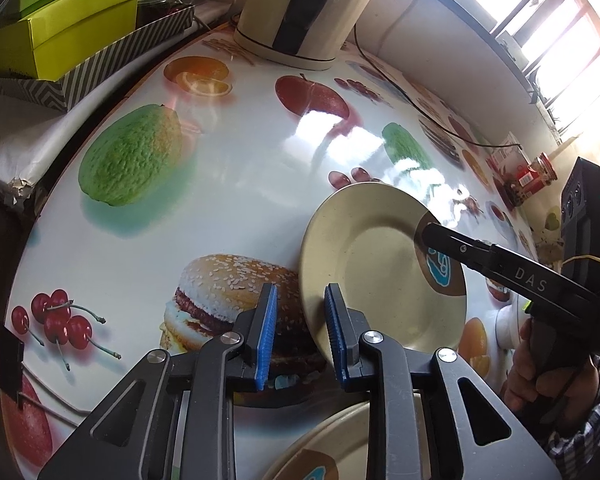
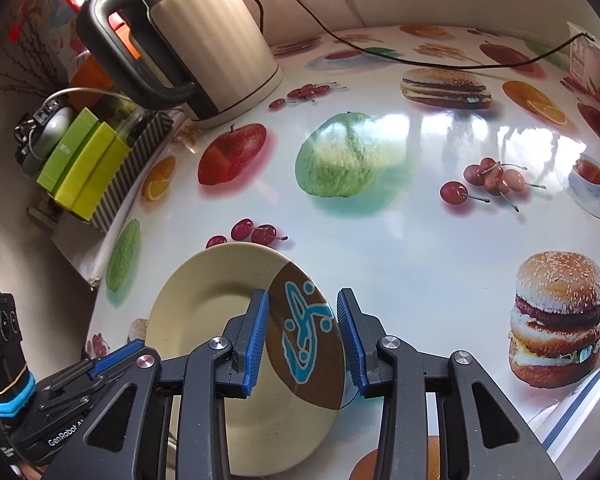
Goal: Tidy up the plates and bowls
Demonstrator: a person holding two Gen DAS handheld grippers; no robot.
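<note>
The round cream plate with a brown, blue-patterned segment (image 1: 364,264) is held tilted above the glossy fruit-and-burger-printed tablecloth (image 1: 228,184), its face turned up toward the cream electric kettle (image 2: 216,40). The left gripper (image 1: 302,332) pinches its cream edge; the right gripper (image 2: 302,340) straddles its brown rim, contact unclear.

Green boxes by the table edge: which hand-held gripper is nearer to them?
Left. The left hand-held gripper is at the plate rim facing the green boxes; the right hand-held gripper is at the opposite, brown-patterned rim.
</note>
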